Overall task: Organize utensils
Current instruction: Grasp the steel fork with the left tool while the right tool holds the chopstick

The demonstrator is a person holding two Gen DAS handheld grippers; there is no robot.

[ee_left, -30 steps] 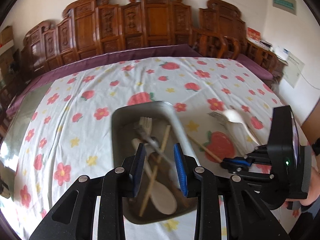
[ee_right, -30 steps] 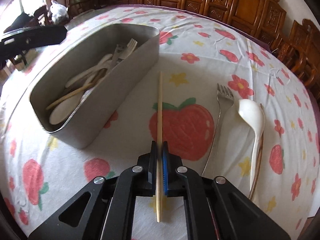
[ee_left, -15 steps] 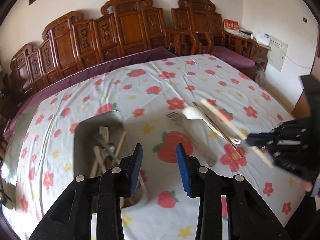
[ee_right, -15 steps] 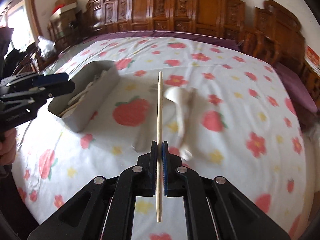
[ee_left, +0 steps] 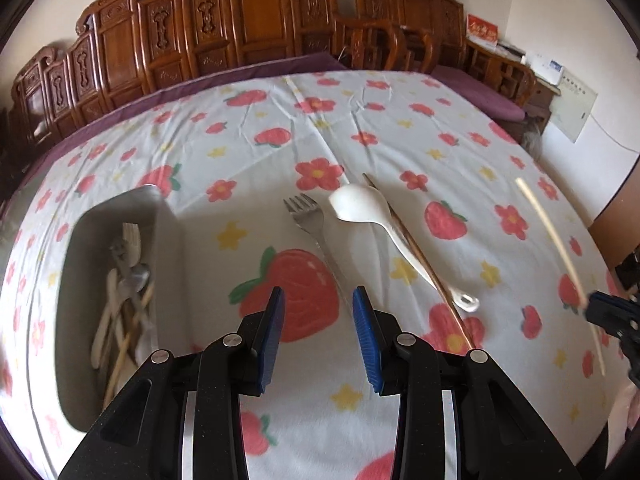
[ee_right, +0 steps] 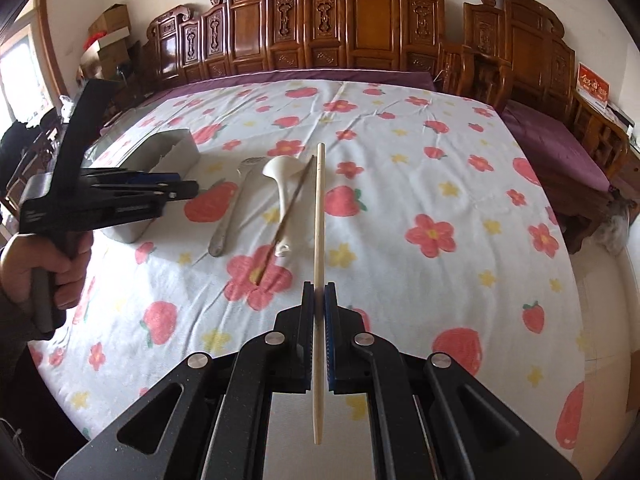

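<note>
The fork [ee_left: 310, 222] lay on the tabletop [ee_left: 400, 128] just ahead of the left hand-held gripper [ee_left: 318, 336], handle pointing toward its parted, empty jaws. The right hand-held gripper [ee_right: 319, 300], farther right, clamped a pale chopstick [ee_right: 319, 216].

A shiny metal fork [ee_left: 306, 216], a glossy white spoon [ee_left: 362, 208] and a pale wooden chopstick [ee_right: 319, 240] on matt (creased) printed cloth [ee_left: 400, 140].

Looks like somebody's home, probably a dining room: carved wooden chairs [ee_right: 360, 28] lined along the wall, a big table under a strawberry-and-flower tablecloth [ee_right: 400, 200], cardboard boxes [ee_right: 108, 32] stacked in the corner.
</note>
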